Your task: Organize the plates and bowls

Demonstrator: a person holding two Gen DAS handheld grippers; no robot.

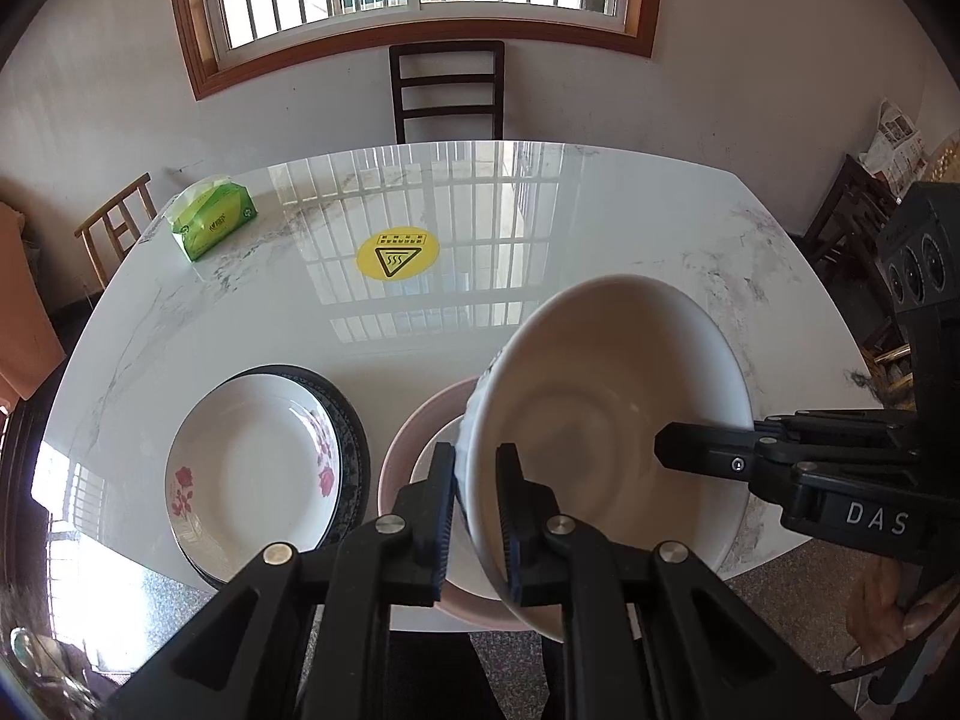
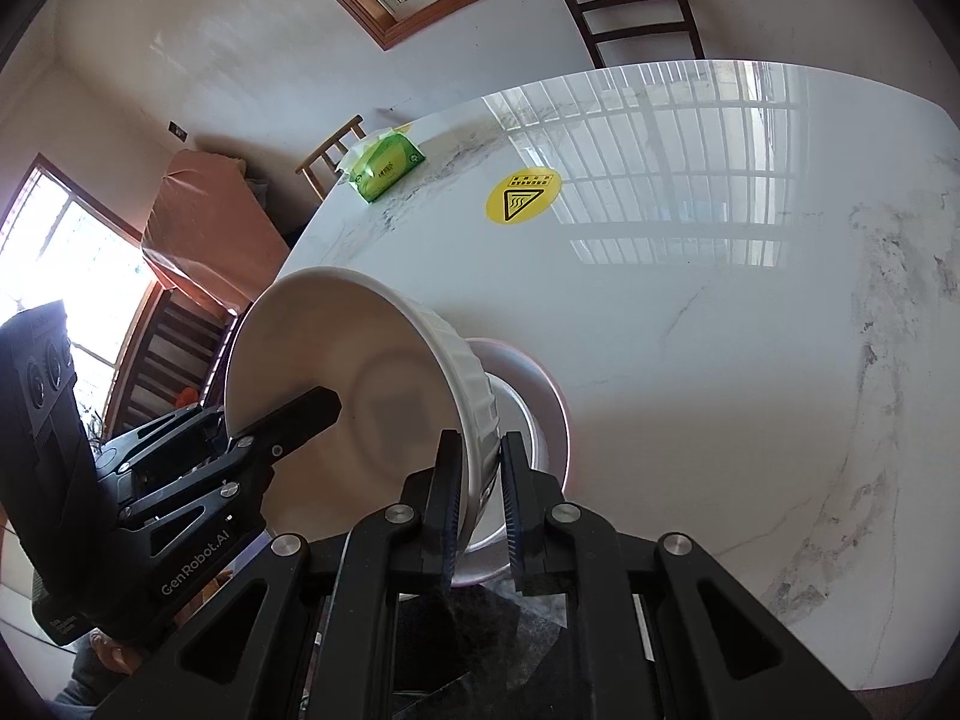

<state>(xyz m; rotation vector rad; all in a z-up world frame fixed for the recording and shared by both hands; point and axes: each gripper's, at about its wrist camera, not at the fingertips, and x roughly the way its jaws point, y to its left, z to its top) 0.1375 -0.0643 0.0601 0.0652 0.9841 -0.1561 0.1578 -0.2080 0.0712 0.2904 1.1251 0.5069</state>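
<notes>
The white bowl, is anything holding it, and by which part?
Both grippers: the left gripper and right gripper each clamp the white bowl by its rim, on opposite sides.

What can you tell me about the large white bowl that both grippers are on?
The large white bowl looks like glazed ceramic, empty, with a plain inside and a ribbed outer wall. It is tilted, lifted above a pink dish holding a smaller white one. The left gripper and right gripper each pinch its rim on opposite sides, one finger inside, one outside. Nothing else visibly touches it.
</notes>
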